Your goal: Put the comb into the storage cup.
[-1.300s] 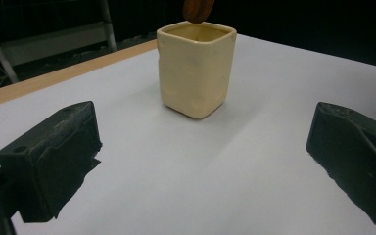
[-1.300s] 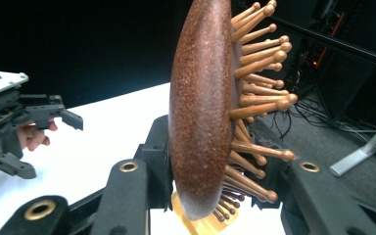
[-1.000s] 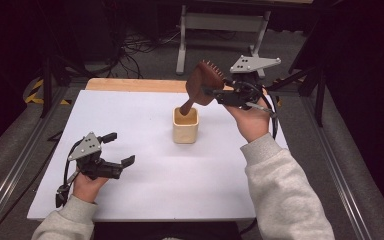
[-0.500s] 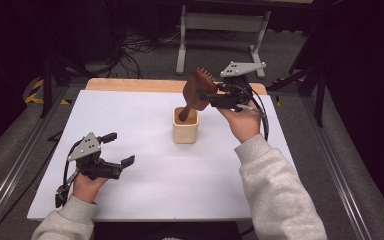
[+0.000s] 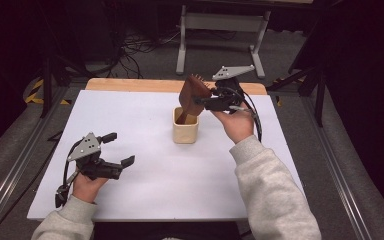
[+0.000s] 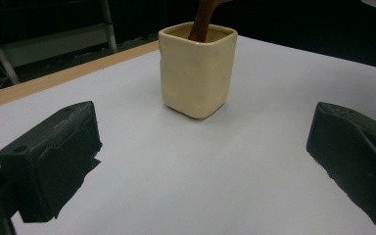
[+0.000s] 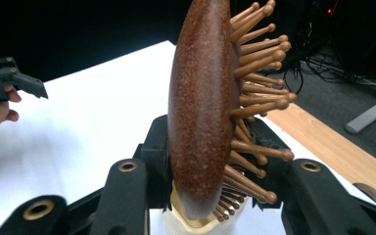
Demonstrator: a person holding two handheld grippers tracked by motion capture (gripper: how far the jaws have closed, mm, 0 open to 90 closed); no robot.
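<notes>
High view, starting at my left: my left claw (image 5: pixel 114 150) rests low on the white bench (image 5: pixel 145 200) at about eight o'clock from the cup, its two black jaws spread wide with nothing between them, my hand wrapped around the grip behind. In the left gripper view those same jaws stand far apart at either edge, bare white surface between them, and the cream cup (image 6: pixel 197 68) stands upright at twelve o'clock ahead, well apart from them, with a brown handle dropping into its mouth. Moving on to the middle of the bench, the cup (image 5: pixel 185 131) sits square and upright, and the wooden hairbrush (image 5: pixel 193 95) leans out of it toward one o'clock, handle end down inside the cup, head up above the rim. Further right, my right claw (image 5: pixel 206 103) is clamped on the brush head, at about one o'clock from the cup. In the right gripper view the brush (image 7: pixel 203 112) stands edge-on between my jaws, its wooden pins pointing toward three o'clock.
</notes>
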